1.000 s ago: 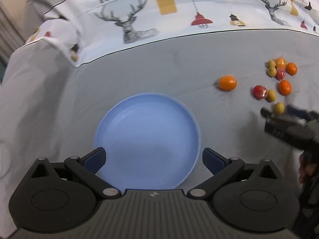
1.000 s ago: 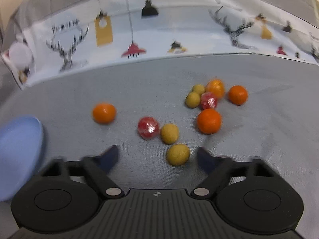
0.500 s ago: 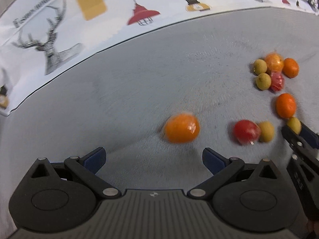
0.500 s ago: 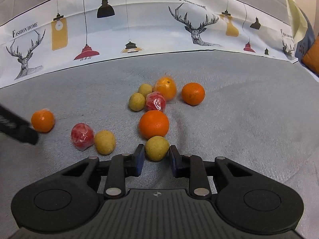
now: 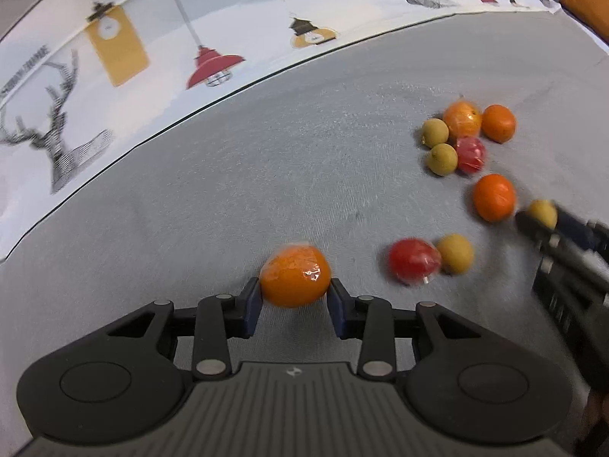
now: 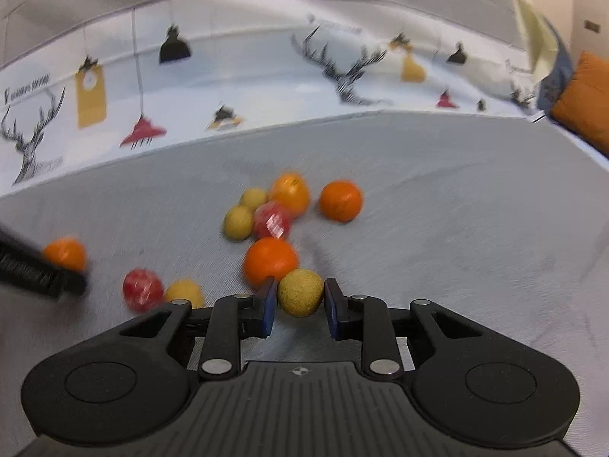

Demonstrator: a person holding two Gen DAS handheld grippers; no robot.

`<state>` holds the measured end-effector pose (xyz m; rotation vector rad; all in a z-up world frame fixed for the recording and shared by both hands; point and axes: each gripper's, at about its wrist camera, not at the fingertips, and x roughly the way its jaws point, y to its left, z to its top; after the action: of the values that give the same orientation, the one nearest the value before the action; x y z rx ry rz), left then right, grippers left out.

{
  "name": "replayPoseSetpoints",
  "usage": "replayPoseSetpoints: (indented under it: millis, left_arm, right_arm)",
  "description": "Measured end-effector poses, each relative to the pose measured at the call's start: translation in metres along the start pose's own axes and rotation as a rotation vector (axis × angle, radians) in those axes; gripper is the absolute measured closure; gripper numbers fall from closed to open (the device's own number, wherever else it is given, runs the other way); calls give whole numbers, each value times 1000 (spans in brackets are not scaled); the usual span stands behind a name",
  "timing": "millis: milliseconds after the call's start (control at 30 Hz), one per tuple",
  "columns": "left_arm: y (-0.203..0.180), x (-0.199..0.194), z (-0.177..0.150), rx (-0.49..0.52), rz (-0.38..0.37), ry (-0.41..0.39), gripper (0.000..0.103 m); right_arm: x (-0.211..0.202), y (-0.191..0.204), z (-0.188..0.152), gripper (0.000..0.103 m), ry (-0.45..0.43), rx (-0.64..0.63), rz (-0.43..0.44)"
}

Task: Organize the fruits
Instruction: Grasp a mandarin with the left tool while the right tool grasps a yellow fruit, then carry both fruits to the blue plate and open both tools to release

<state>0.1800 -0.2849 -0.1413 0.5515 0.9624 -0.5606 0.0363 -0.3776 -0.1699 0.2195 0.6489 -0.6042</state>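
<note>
Left gripper (image 5: 295, 299): jaws closed against a plastic-wrapped orange (image 5: 295, 280) resting on the grey cloth (image 5: 266, 175), pads touching both its sides. Right gripper (image 6: 298, 306): jaws narrow, clamped on a small yellow-green fruit (image 6: 300, 292), an unwrapped orange (image 6: 270, 261) just behind it. Loose on the cloth: a red wrapped fruit (image 5: 414, 261) touching a yellow fruit (image 5: 455, 253); farther off, a cluster of two yellow fruits, one red, two oranges. Backdrop: printed deer-and-lamp fabric (image 5: 114, 57).
</note>
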Motion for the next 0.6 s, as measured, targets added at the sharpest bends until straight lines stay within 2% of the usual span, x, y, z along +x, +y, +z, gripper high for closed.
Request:
replayPoseSetpoints:
  millis: [133, 233, 433, 600]
  left_arm:
    - [15, -53, -22, -99, -35, -44, 62]
    - [24, -97, -42, -141, -26, -83, 62]
    - [40, -183, -82, -194, -44, -123, 62]
    - [53, -234, -118, -221, -29, -133, 62]
  right_arm:
    - [-31, -10, 13, 76, -90, 12, -33]
    - [-71, -13, 22, 76, -132, 27, -2]
    - [-171, -2, 17, 76, -132, 48, 196]
    - [-237, 10, 3, 76, -100, 13, 284]
